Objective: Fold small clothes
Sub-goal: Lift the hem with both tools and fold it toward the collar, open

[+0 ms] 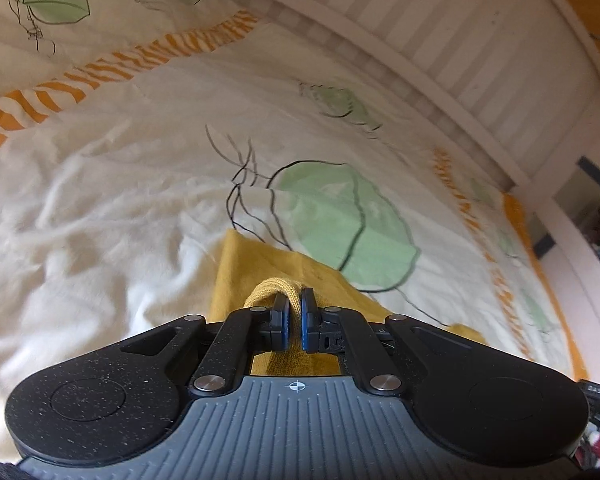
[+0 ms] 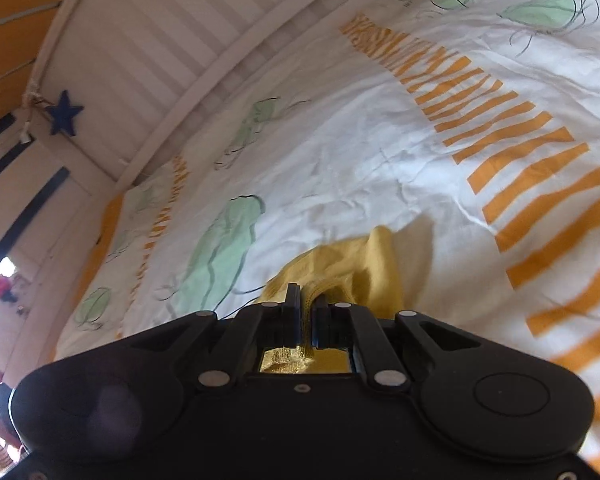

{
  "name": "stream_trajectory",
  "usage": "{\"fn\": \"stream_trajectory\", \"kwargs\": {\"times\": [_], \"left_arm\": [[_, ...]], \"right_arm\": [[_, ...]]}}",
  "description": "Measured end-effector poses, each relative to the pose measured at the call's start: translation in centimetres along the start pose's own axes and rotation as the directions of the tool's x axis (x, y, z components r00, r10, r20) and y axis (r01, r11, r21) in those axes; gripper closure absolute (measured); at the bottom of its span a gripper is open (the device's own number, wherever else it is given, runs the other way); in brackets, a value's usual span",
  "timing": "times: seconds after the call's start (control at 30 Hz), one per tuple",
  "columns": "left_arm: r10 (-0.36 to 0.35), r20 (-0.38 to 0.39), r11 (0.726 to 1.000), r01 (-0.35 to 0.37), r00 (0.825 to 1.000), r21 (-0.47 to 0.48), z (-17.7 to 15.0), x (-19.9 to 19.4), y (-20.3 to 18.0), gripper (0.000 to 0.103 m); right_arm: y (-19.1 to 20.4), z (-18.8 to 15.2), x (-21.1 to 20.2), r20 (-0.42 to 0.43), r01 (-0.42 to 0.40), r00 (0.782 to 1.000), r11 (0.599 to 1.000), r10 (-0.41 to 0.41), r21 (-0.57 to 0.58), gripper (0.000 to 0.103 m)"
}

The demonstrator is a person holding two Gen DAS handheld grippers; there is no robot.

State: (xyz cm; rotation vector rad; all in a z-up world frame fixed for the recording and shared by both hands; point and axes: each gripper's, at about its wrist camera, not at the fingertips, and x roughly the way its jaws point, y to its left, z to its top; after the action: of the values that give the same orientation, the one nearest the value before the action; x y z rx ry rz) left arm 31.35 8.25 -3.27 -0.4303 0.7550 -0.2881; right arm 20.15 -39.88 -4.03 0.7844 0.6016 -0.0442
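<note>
A small mustard-yellow garment lies partly on a white bedspread. My left gripper is shut on a ribbed yellow hem of it, which loops over the fingertips. In the right wrist view the same yellow garment bunches up ahead of my right gripper, which is shut on a stitched yellow edge pinched between its pads. Most of the garment beneath both grippers is hidden by their bodies. Both views are blurred.
The bedspread is white with green leaf prints and orange striped bands. A white slatted bed rail runs along the far side. A blue star hangs at the rail's corner post.
</note>
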Motion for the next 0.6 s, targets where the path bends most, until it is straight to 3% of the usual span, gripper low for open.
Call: {"fn": "stream_trajectory", "kwargs": {"times": [0.17,0.3,0.4,0.47,0.5,0.53,0.6], "left_arm": [[0.069,0.004,0.996,-0.069,0.998,0.055,-0.3,2.9,-0.4,0.097],[0.105,0.022,0.994,-0.105,0.994,0.032,-0.2,4.2,0.3,0.091],[0.144,0.046,0.989,-0.145,0.989,0.026,-0.1,4.1,0.5,0.074],[0.169,0.084,0.984,-0.173,0.982,0.035,0.1,3.1,0.4,0.070],[0.172,0.091,0.983,-0.177,0.981,0.046,0.2,2.7,0.3,0.064],[0.176,0.098,0.981,-0.182,0.980,0.062,0.2,2.2,0.1,0.062],[0.187,0.109,0.975,-0.198,0.976,0.102,0.1,1.0,-0.6,0.062]], "right_arm": [[-0.3,0.2,2.8,-0.008,0.061,0.998,0.998,-0.061,-0.034,0.089],[-0.6,0.0,4.0,-0.005,0.106,0.994,0.993,-0.106,-0.049,0.088],[-0.5,-0.1,4.3,0.001,0.123,0.992,0.990,-0.123,-0.064,0.085],[-0.3,-0.2,4.0,0.021,0.132,0.991,0.988,-0.131,-0.074,0.053],[-0.1,-0.2,3.6,0.041,0.139,0.990,0.986,-0.136,-0.088,0.024],[0.2,-0.1,3.3,0.062,0.143,0.989,0.984,-0.137,-0.103,0.011],[0.8,0.0,2.4,0.091,0.154,0.986,0.979,-0.142,-0.136,0.013]]}}
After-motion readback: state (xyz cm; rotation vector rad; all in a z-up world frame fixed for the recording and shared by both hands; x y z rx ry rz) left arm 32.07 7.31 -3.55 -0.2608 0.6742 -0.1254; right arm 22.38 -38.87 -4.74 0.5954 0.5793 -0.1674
